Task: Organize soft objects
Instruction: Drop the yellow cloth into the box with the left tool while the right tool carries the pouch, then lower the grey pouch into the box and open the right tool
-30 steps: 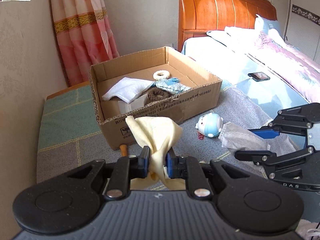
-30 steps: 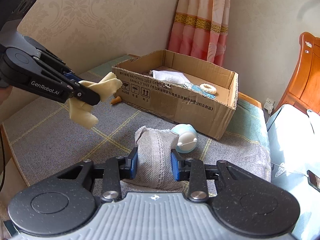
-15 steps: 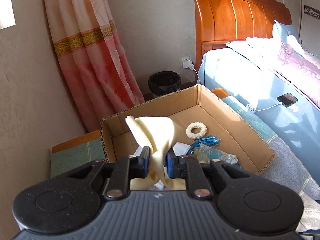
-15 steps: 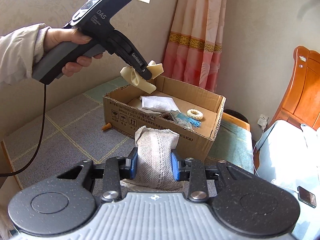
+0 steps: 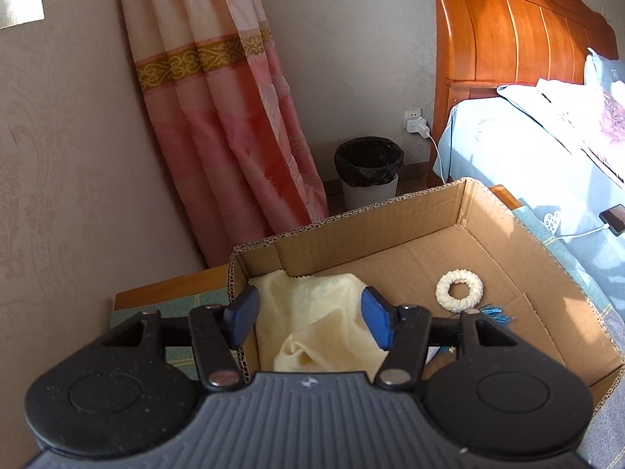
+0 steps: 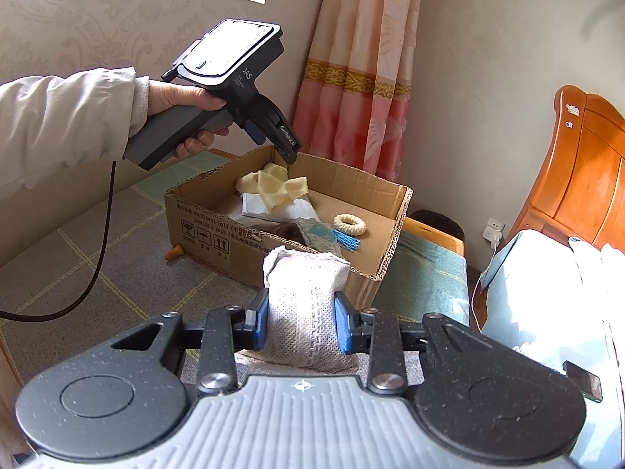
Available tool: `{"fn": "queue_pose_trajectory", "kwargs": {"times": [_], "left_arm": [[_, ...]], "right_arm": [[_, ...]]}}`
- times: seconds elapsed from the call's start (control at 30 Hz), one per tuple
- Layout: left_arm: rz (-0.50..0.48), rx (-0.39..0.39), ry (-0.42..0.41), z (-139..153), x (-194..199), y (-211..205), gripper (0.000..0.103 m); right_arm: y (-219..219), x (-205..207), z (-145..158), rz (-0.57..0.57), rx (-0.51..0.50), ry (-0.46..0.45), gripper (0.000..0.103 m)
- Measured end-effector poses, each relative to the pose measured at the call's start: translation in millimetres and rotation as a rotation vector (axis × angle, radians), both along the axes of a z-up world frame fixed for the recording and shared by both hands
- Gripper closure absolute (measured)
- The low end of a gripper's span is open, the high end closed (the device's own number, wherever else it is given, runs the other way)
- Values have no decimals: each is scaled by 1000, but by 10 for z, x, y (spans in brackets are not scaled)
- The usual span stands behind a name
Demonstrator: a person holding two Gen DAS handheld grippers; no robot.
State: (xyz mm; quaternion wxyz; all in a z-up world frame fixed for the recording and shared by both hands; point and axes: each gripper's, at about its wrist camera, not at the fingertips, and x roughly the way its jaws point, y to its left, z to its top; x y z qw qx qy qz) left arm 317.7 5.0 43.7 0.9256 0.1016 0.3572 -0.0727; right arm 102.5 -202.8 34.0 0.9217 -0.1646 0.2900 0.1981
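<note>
My left gripper (image 5: 308, 318) is open above the near left corner of the cardboard box (image 5: 461, 211). The pale yellow cloth (image 5: 320, 324) lies loose in the box below it, on a white cloth (image 6: 273, 209); it also shows in the right wrist view (image 6: 273, 187), under the left gripper (image 6: 279, 144). My right gripper (image 6: 300, 322) is shut on a white knitted cloth (image 6: 306, 305), held in front of the box (image 6: 203, 230). A cream scrunchie (image 5: 459, 295) and a blue tasselled item (image 6: 332, 236) lie in the box.
The box stands on a grey checked cover (image 6: 78, 265). A pink curtain (image 5: 218, 117) and a black-lined bin (image 5: 369, 172) are behind it. The bed with a wooden headboard (image 5: 519, 35) is on the right, with a phone (image 5: 615, 219) on it.
My left gripper carried the yellow cloth over the box, then opened; the cloth dropped into the box. My right gripper stays shut on the knitted cloth and has lifted it toward the box.
</note>
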Motion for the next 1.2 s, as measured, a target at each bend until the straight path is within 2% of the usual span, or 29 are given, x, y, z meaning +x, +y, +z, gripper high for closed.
{"fn": "queue_pose_trajectory", "kwargs": {"times": [0.07,0.2,0.27,0.4,0.47,0.6,0.83,1.13,1.17,1.2], "left_arm": [[-5,11,-24,62,-159,31,31],[-3,51,-64,178,-605,88,28],[-3,39,-76,196,-871,143,19],[15,32,-76,135,-1394,203,18],[40,30,-71,67,-1611,216,12],[60,22,-35,-86,-1954,264,10],[130,2,-41,-176,-2216,424,10],[223,-14,-4,-340,-2266,727,10],[231,-15,0,-354,-2268,749,10],[243,-16,7,-377,-2273,778,10]], "right_arm": [[15,11,12,-1,-6,-4,66],[65,71,49,9,-13,-8,66],[91,121,75,10,-14,-11,66],[158,256,155,12,-15,-14,66],[200,337,203,12,-19,-19,66],[314,582,285,13,-21,-10,66],[590,1218,286,-5,-41,29,65],[995,2096,137,-48,-80,69,65],[1023,2175,125,-58,-81,65,64],[1052,2251,111,-69,-83,57,56]]}}
